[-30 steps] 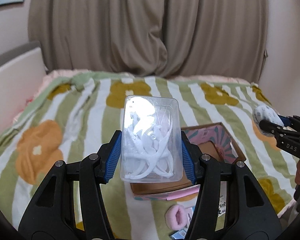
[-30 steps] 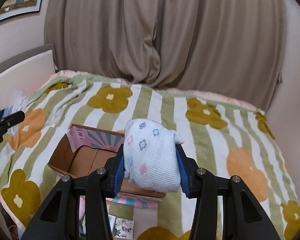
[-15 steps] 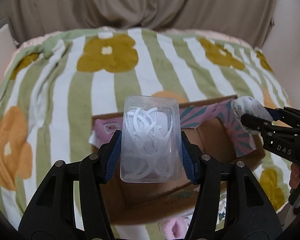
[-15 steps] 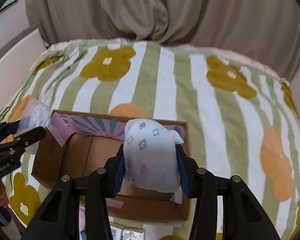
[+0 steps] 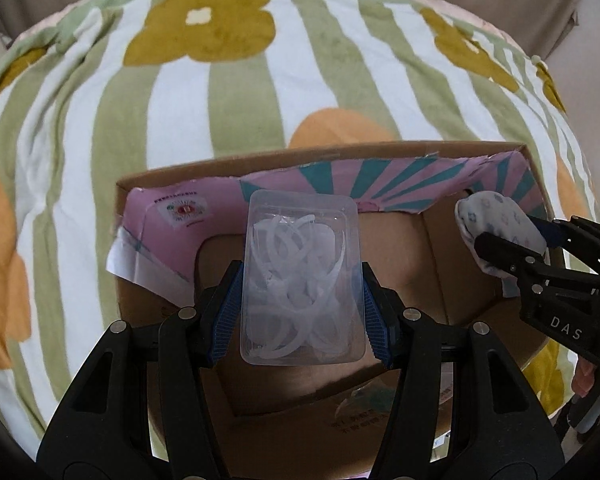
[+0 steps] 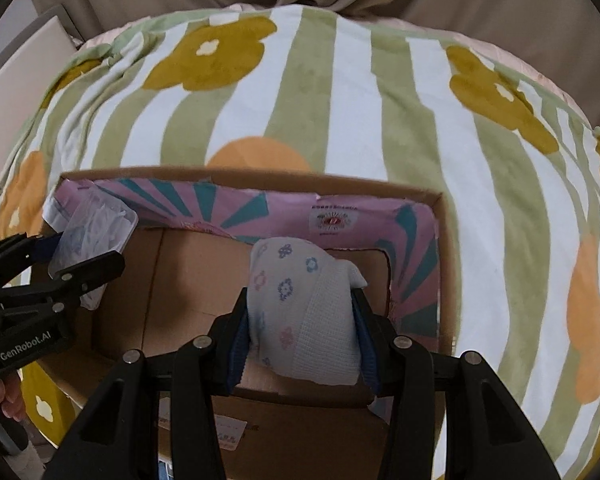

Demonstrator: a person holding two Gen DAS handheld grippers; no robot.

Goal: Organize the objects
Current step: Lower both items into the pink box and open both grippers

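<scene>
Both loads hang over the open cardboard box [image 5: 440, 248] on the bed, ready to drop: left gripper [image 5: 302, 312] pinching the clear plastic case [image 5: 300, 280], right gripper [image 6: 302, 332] at three o'clock squeezing the floral sock [image 6: 300, 312].

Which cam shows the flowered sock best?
Right wrist. The flowered sock sits centred and close, clamped in the right gripper over the cardboard box, print readable. Left wrist shows it only small, at the right edge, partly behind a finger.
</scene>
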